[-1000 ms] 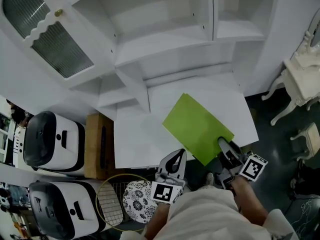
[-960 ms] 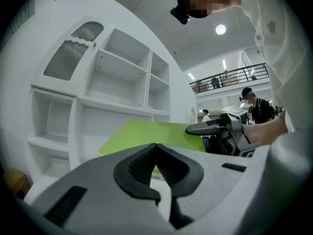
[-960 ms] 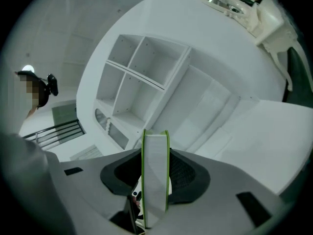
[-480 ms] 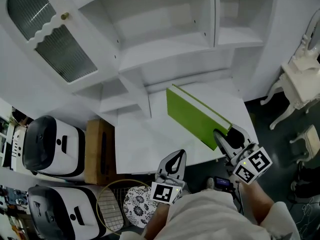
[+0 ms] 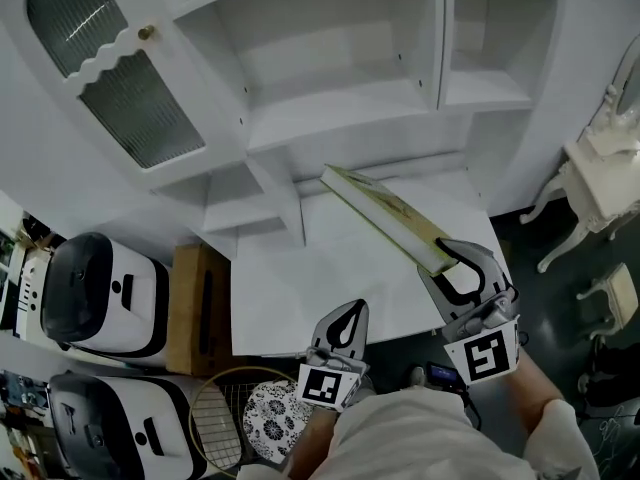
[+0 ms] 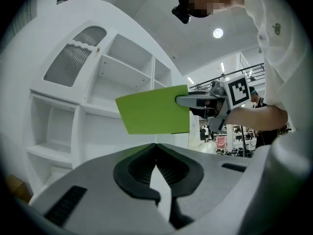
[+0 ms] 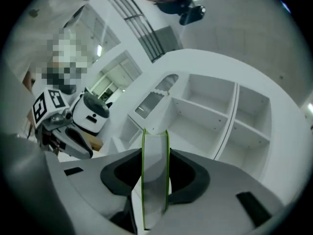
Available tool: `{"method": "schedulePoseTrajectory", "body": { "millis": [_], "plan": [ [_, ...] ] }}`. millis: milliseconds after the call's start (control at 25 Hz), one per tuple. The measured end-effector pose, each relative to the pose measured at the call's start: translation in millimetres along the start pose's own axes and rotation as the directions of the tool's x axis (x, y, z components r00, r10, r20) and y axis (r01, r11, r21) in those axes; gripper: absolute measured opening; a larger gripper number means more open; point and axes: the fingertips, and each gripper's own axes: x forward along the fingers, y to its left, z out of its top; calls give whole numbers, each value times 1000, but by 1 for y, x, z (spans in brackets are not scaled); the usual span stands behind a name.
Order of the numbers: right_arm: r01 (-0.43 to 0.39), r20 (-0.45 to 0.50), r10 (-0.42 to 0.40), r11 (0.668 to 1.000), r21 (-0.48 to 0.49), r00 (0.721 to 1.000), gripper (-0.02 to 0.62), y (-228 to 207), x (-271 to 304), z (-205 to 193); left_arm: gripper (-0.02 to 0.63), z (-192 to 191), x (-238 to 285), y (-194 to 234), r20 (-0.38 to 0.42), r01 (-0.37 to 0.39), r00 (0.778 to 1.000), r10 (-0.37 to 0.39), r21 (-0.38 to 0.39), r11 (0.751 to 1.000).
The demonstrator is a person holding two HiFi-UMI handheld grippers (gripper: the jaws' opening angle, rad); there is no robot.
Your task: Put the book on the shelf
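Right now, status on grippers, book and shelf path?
Right gripper shut on green book, on edge, short of shelf. Left gripper shut, empty. Nothing seen blocking it.

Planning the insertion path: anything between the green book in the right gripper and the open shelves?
Nothing visible. The thin green book stands on edge in the right gripper, facing bare open bays of the white shelf unit; its glass-panelled door is swung aside.
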Motion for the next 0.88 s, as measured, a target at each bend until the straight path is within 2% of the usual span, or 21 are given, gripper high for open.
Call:
{"method": "schedulePoseTrajectory", "body": {
  "millis": [200, 400, 680, 880],
  "plan": [
    [64, 64, -51, 971, -230, 997, 149, -6, 7, 24, 3, 7, 4, 7, 17, -5, 1000, 5, 2, 1000],
    [105, 86, -75, 901, -421, 993, 149, -9, 13, 37, 3, 12, 11, 12, 26, -7, 1000, 7, 4, 1000],
    [128, 97, -89, 825, -550, 991, 149, -30, 34, 42, 3, 17, 20, 15, 28, -2, 1000, 2, 2, 1000],
    [159, 87, -133, 783, -601, 987, 149, -42, 45, 37, 3, 14, 14, 15, 30, -4, 1000, 4, 0, 1000]
  ]
}}
